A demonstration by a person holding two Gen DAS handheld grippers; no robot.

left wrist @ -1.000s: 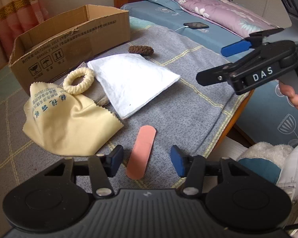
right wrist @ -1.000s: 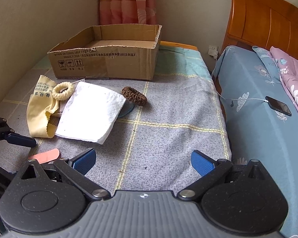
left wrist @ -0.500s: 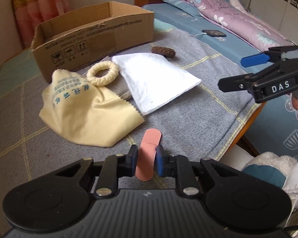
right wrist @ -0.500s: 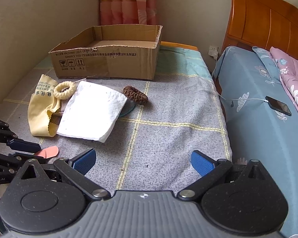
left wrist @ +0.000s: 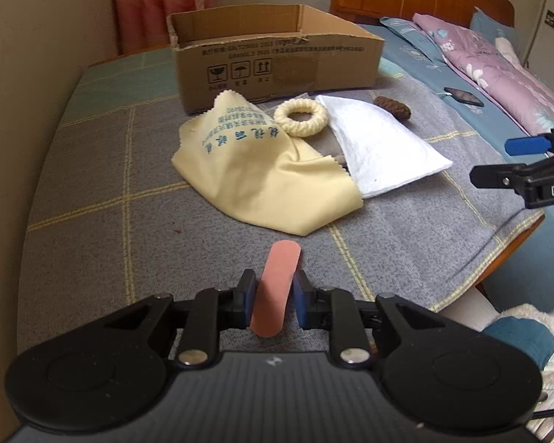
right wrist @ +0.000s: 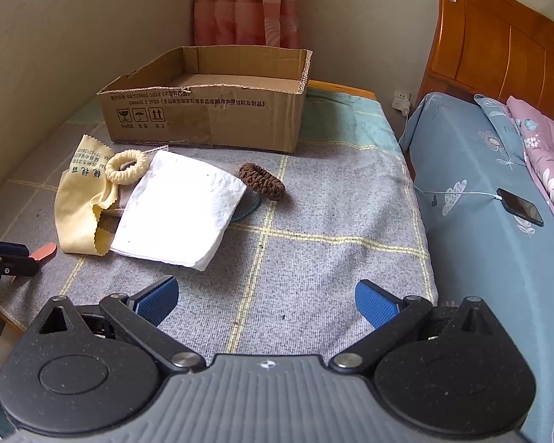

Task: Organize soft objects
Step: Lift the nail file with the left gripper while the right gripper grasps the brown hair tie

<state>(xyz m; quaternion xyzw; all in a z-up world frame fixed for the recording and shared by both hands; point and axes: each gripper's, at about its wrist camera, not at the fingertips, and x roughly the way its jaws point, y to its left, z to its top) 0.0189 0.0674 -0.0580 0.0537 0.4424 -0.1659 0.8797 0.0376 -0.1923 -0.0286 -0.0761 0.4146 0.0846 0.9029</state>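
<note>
Left tool [left wrist: 274, 297] grips a pink strip [left wrist: 277, 288] at lower centre; right tool [right wrist: 266, 301] spread wide, holding nothing, above the grey table [right wrist: 332, 258]

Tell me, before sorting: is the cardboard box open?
Open: the cardboard box has no lid; its bare floor shows in the right wrist view.

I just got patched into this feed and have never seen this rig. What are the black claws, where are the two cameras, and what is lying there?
These are two hand-held grippers, each with a fisheye camera looking along its fingers. In the left wrist view, the left gripper is shut on a pink strip. In the right wrist view, the right gripper is open and holds nothing. On the grey blanket lie a yellow cloth, a cream ring, a white pad and a brown scrunchie, before an open box.
</note>
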